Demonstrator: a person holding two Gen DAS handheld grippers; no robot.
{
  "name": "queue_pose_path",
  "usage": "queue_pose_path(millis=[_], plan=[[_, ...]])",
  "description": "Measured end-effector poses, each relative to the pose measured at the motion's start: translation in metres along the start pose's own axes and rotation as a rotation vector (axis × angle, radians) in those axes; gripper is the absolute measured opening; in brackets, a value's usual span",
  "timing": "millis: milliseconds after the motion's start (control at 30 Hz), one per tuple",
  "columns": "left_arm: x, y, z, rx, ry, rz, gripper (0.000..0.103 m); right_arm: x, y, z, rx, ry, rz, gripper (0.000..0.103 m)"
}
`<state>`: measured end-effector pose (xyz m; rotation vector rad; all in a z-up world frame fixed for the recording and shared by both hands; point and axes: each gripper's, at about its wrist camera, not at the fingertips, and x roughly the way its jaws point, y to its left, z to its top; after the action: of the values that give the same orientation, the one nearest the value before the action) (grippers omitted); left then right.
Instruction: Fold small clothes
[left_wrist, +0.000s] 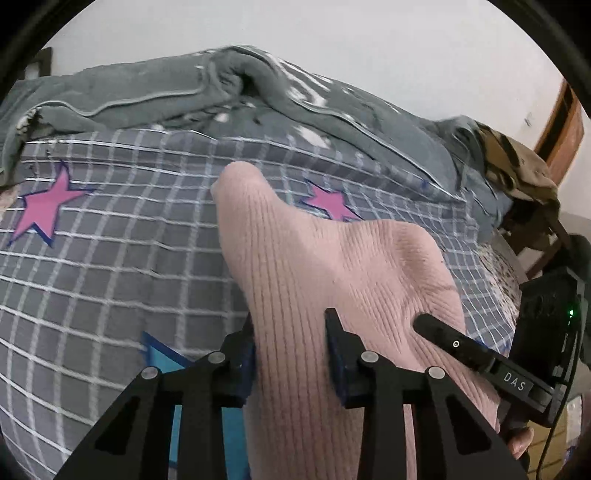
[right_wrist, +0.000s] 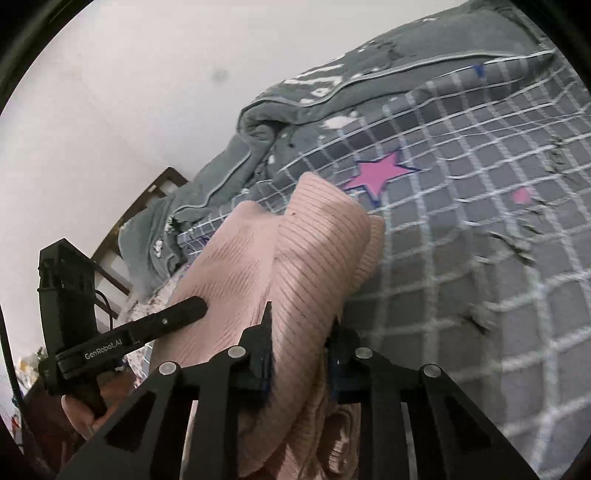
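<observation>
A pink ribbed knit garment (left_wrist: 314, 258) hangs bunched above the bed, held up between both grippers. In the left wrist view my left gripper (left_wrist: 293, 350) is shut on a thick fold of it, and the cloth fills the gap between the pads. One of my right gripper's fingers (left_wrist: 443, 334) presses into the same garment from the right. In the right wrist view my right gripper (right_wrist: 300, 345) is shut on another gathered fold of the pink garment (right_wrist: 314, 251). One of the left gripper's fingers (right_wrist: 173, 317) lies against the cloth at the left. The garment's lower part is hidden below the jaws.
The bed has a grey checked sheet (left_wrist: 110, 266) with pink stars (left_wrist: 44, 210). A grey blanket (left_wrist: 155, 92) is bunched along the far side by the white wall. A camouflage cloth (left_wrist: 517, 166) lies at the right end. A wooden frame (right_wrist: 147, 199) borders the bed.
</observation>
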<state>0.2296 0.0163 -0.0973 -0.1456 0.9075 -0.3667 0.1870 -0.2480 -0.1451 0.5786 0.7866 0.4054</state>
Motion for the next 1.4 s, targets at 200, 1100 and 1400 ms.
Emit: queue_pose_path(millis=[200,1100,1400], plan=[[0.010,0.036,0.021,-0.029,-0.007,0.039,0.032,0.041,0.024,0.019,-0.027,-0.006,0.049,0.023],[-0.016,0.061,-0.016,-0.074,-0.011,0.102,0.059,0.057,0.084,-0.046,-0.506,-0.028,-0.402,0.002],[-0.009,0.049,-0.045,-0.055,0.007,0.053,0.060,0.047,0.072,-0.056,-0.504,-0.043,-0.433,0.002]])
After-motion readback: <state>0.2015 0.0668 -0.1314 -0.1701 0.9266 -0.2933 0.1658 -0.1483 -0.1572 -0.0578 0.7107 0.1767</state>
